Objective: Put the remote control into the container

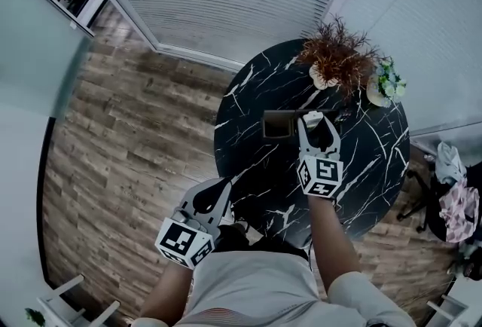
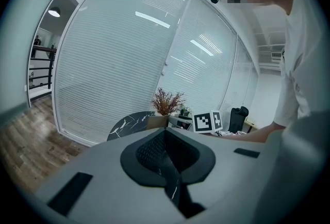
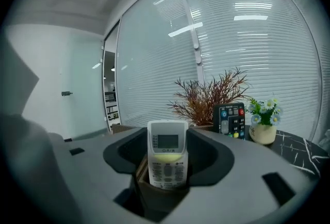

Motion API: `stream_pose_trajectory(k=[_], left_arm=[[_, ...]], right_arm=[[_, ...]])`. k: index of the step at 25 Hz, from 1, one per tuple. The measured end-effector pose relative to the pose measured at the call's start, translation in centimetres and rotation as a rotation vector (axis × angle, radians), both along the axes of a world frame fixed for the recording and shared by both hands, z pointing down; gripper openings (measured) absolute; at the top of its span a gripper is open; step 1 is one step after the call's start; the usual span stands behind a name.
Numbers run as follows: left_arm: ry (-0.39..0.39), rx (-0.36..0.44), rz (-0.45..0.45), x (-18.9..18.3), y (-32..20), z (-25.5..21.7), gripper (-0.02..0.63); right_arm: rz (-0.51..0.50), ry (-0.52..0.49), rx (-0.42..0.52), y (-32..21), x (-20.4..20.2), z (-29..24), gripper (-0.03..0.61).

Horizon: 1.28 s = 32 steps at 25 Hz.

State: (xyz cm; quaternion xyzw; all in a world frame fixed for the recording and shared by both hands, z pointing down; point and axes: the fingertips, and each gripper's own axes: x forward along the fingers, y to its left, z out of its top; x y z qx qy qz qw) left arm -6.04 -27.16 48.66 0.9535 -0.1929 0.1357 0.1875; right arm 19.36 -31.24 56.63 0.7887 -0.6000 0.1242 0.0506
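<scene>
Right gripper (image 3: 167,134): fingers (image 3: 209,156) spread wide. The white AC remote (image 3: 167,158) stands upright between them, with a slim gap on both sides and no pad contact visible. The remote's lower end sits in the dark brown container (image 3: 160,196); its top half sticks out. The container stands on the black marble counter (image 1: 248,129). Looks like the release step. Next move likely: back the right gripper straight off without clipping the remote or tipping the container. Left gripper (image 1: 224,187): fingers pressed together, empty, near the counter's edge.
</scene>
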Motion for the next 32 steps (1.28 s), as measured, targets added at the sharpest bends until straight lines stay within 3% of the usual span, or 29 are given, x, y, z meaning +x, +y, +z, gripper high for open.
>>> stream_pose_trajectory(k=[13, 17, 22, 27, 32], left_arm=[[0.000, 0.002, 0.008, 1.0, 1.2, -0.2, 0.008], [0.001, 0.011, 0.012, 1.1, 1.8, -0.7, 0.008], [0.018, 0.040, 0.021, 2.1, 2.4, -2.1, 0.008], [0.061, 0.076, 0.042, 3.8, 3.4, -4.5, 0.008], [0.094, 0.131, 0.077, 5.8, 5.0, -6.8, 0.008]], right_arm=[[-0.024, 0.033, -0.244, 0.5, -0.3, 4.7, 0.238], [-0.039, 0.043, -0.219, 0.6, -0.3, 2.9, 0.238], [-0.084, 0.024, -0.114, 2.2, -0.7, -2.3, 0.238], [-0.194, 0.004, -0.048, 6.0, -2.2, -6.9, 0.237], [-0.195, 0.006, 0.003, 11.2, -2.1, -10.2, 0.204]])
